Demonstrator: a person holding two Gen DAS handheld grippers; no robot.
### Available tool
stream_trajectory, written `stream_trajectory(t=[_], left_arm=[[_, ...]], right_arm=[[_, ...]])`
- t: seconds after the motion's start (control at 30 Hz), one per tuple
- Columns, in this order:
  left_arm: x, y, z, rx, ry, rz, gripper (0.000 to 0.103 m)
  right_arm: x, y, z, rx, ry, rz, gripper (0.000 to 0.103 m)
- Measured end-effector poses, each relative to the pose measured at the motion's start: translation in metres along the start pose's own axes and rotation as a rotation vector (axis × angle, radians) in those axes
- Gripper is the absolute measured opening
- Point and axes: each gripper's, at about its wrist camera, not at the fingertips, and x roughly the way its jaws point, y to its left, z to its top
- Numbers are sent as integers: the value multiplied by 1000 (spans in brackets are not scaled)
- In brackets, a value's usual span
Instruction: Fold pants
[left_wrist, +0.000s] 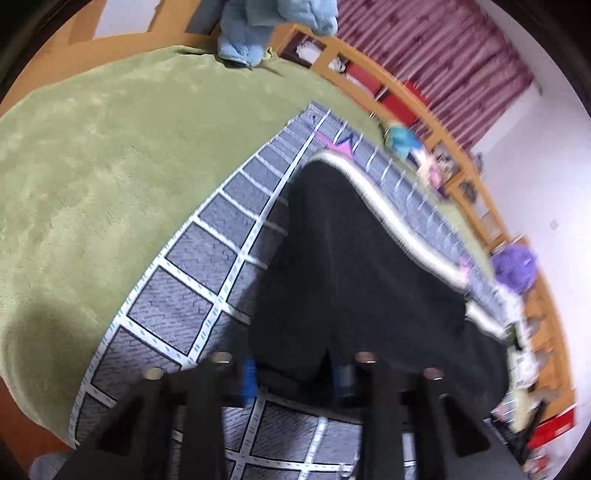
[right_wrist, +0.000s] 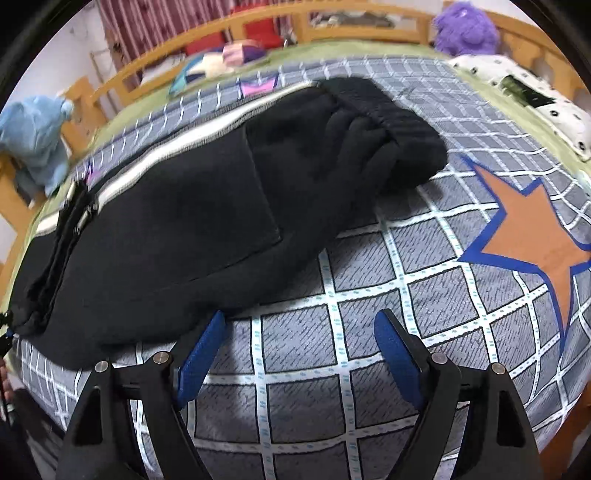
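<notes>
The black pants (right_wrist: 192, 206) lie folded lengthwise on the grey checked blanket (right_wrist: 369, 302) that covers the bed, their white side stripe (right_wrist: 177, 147) along the edge farther from the right tool, and the gathered elastic waistband (right_wrist: 391, 125) at the end nearest the orange star (right_wrist: 532, 236) printed on the blanket. A patch pocket (right_wrist: 258, 184) shows on the upper face of the pants.

The right tool (right_wrist: 299, 347) hangs just beside the near edge of the pants, its blue-padded jaws spread wide with nothing between them; only checked blanket shows in the gap.

The left tool (left_wrist: 295, 373) is at the other end of the pants, where black cloth drapes down over its tips. Its blue pads are mostly hidden by the cloth, so I cannot tell whether the jaws are clamped on it.

Beyond the pants a green bedcover (left_wrist: 110, 166) lies under the blanket, with a pale blue plush toy (right_wrist: 37, 136) and a purple plush toy (right_wrist: 465, 29) by the wooden bed rail (right_wrist: 369, 22)
</notes>
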Motion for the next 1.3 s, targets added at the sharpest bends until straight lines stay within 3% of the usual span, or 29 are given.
stream_trajectory(t=[0.13, 0.27, 0.43, 0.77, 0.9, 1.07, 1.17, 1.23, 1.3], left_arm=[[8, 18, -2, -100, 37, -2, 34], [8, -3, -1, -28, 23, 65, 41], [7, -16, -2, 5, 4, 133, 33], [-29, -71, 3, 191, -71, 164, 21], [-45, -106, 7, 257, -100, 111, 18], [-49, -179, 0, 390, -108, 39, 14], [-45, -218, -15, 454, -83, -8, 13], [-37, -245, -28, 496, -59, -40, 13], [-26, -275, -45, 550, -36, -75, 12]], right_arm=[[-3, -3, -2, 0, 25, 26, 82], [-2, 2, -4, -42, 36, 27, 82], [0, 8, -7, -41, -14, 14, 85], [-2, 11, -17, -32, -92, 21, 88], [0, 9, -10, -31, -30, 71, 89], [-3, -3, -6, -13, 5, 178, 89], [-7, -9, -6, -7, 9, 219, 84], [-12, -10, -6, -10, 22, 234, 75], [-21, -16, -4, 4, 29, 283, 74]])
